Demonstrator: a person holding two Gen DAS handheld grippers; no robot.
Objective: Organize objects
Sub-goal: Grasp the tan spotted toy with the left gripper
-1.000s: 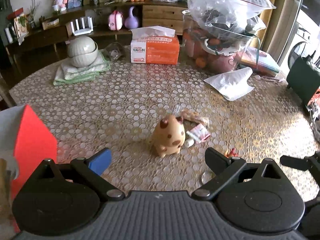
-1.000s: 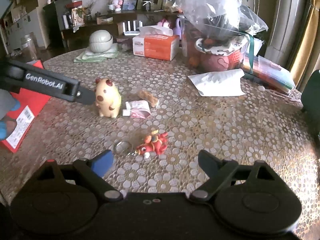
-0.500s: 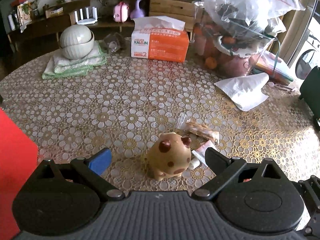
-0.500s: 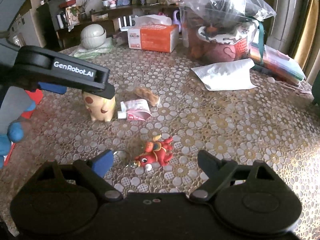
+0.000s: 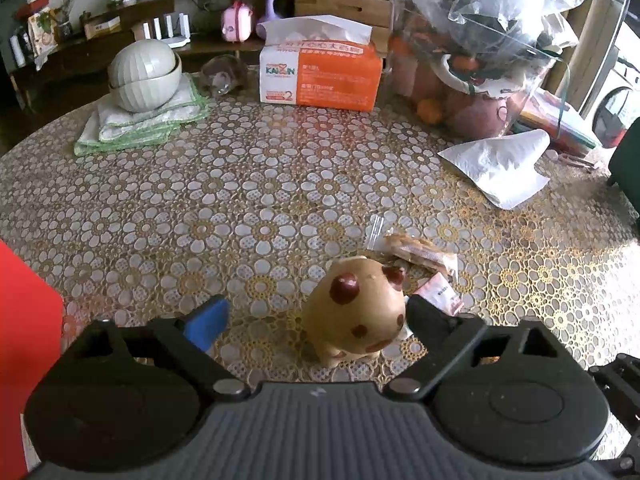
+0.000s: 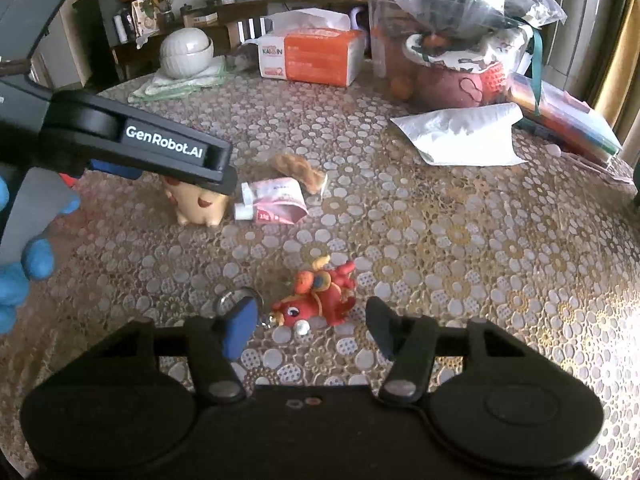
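Note:
A tan spotted animal figurine (image 5: 356, 316) stands on the flower-patterned table (image 5: 240, 200), between the fingers of my left gripper (image 5: 316, 320). Its jaws are closing; the black finger is at the figurine's right side and the blue pad is still apart from it. In the right wrist view, a red dragon keychain (image 6: 320, 300) with a metal ring (image 6: 236, 300) lies between the fingers of my right gripper (image 6: 312, 322). These jaws are closing too, with neither pad touching the toy. One of the left gripper's fingers (image 6: 168, 152) covers the top of the figurine (image 6: 200, 204).
A pink sachet (image 6: 276, 204) and a wrapped snack (image 6: 300, 168) lie right of the figurine. At the back are a tissue box (image 5: 320, 76), stacked bowls (image 5: 144, 76) on cloths and a bagged fruit bowl (image 5: 480, 80). White paper (image 5: 500, 168) lies right, a red box (image 5: 24, 320) left.
Both grippers sank toward the table. The left closed in around the figurine, the right around the red keychain. Both jaws have narrowed, the right one more.

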